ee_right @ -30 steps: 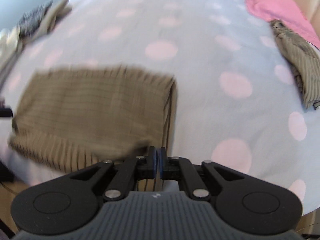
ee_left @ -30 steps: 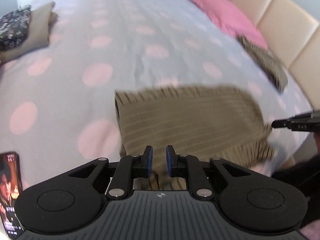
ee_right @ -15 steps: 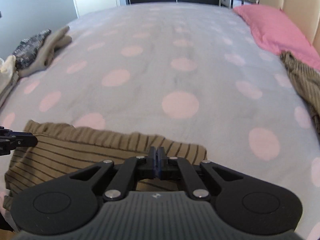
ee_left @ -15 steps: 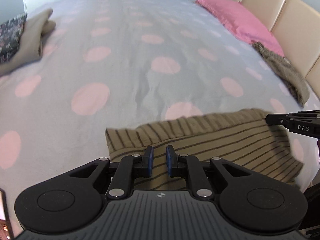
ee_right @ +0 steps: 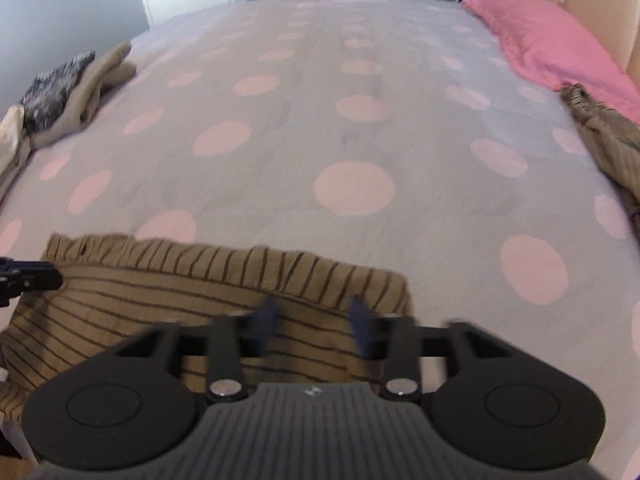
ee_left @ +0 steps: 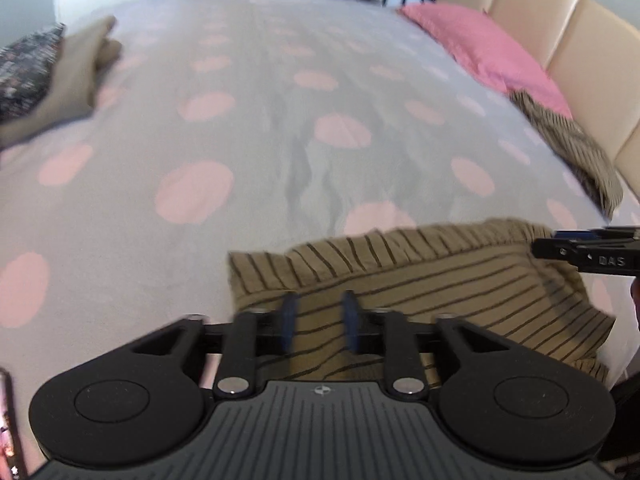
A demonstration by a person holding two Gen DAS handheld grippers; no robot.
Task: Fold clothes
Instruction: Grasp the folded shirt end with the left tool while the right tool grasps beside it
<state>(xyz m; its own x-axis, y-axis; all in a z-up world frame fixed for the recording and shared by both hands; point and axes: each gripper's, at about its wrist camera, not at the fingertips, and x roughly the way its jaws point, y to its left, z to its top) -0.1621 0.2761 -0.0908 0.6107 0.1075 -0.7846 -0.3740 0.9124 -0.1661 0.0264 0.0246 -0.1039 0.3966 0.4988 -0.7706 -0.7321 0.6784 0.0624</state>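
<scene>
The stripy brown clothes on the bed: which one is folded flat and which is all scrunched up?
The striped garment lying under both open grippers, left gripper and right gripper, is folded flat. The other striped piece, beside the pink pillow, is crumpled in a heap.

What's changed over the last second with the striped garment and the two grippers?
The striped garment, carried in the air a second ago, now lies folded on the bedspread. The right gripper, shut before, has opened and let go; the left gripper has opened wider. Unchanged: the pink pillow, the second striped garment beside it, the folded pile on the left.
</scene>
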